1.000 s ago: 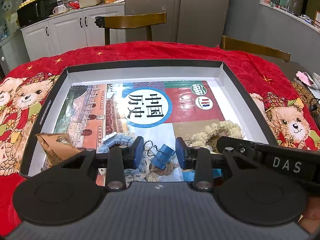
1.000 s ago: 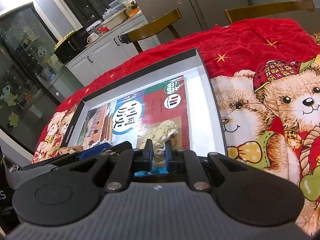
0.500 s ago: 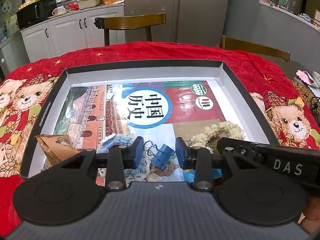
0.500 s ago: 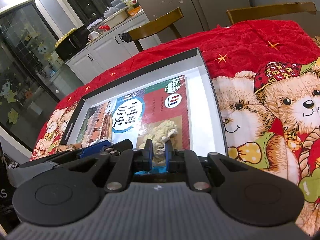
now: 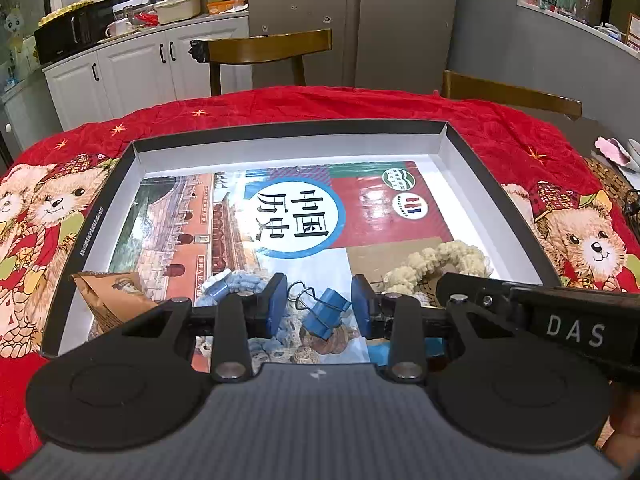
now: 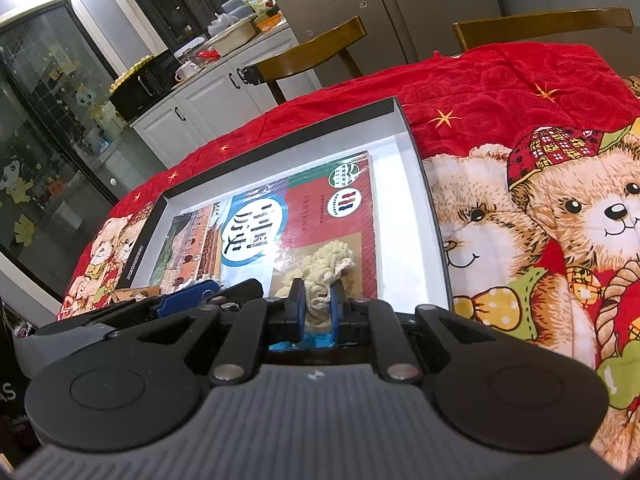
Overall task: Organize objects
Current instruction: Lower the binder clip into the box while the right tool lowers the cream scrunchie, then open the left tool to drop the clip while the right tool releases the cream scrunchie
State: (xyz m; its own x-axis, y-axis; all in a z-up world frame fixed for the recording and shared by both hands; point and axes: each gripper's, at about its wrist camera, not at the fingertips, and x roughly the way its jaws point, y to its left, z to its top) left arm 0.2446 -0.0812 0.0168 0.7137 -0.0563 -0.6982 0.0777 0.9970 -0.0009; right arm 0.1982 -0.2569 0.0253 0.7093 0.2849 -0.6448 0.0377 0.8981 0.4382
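Below, blue binder clip [image 5: 325, 312] between parted left gripper [image 5: 319, 308], right gripper [image 6: 316, 307] clamping cream scrunchie [image 6: 320, 270].

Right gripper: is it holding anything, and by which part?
The right gripper is shut on the cream scrunchie, pinching its near loop between the fingers; the rest lies on the book.
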